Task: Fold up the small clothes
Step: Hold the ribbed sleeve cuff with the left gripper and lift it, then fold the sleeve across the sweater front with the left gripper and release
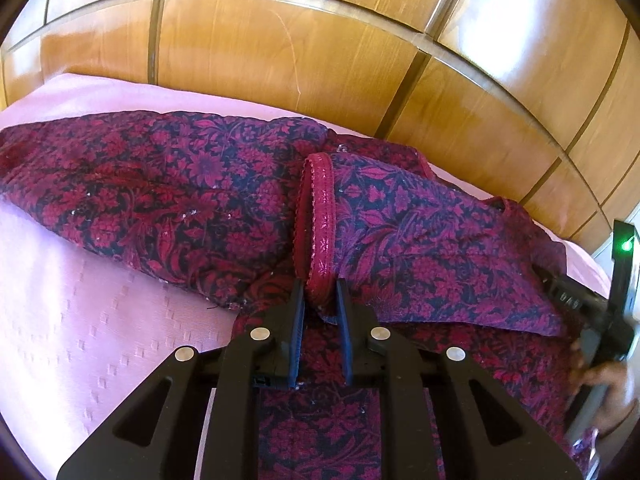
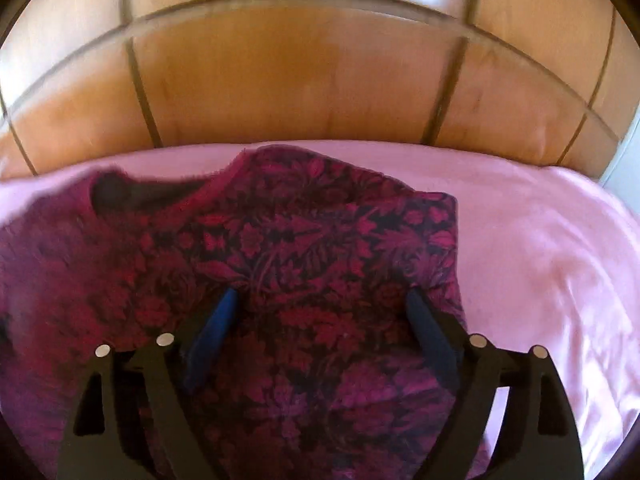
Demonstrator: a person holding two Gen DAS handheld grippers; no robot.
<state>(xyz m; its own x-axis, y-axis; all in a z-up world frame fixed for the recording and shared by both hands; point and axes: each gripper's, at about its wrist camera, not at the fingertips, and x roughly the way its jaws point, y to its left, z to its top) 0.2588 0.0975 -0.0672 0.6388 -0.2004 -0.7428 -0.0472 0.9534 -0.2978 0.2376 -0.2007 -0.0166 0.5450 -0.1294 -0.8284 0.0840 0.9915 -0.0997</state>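
A dark garment with a red floral print (image 1: 192,196) lies on a pink bedsheet (image 1: 80,320). My left gripper (image 1: 320,286) is shut on the garment's red trimmed edge (image 1: 320,216) and holds that fold up. In the right wrist view the same garment (image 2: 304,248) spreads under my right gripper (image 2: 322,298), which is open, its blue pads (image 2: 218,320) wide apart just above the cloth. The right gripper also shows at the right edge of the left wrist view (image 1: 592,320), held by a hand.
A glossy wooden headboard (image 1: 280,52) runs along the far side of the bed, also in the right wrist view (image 2: 304,80). Pink sheet (image 2: 540,260) extends to the right of the garment.
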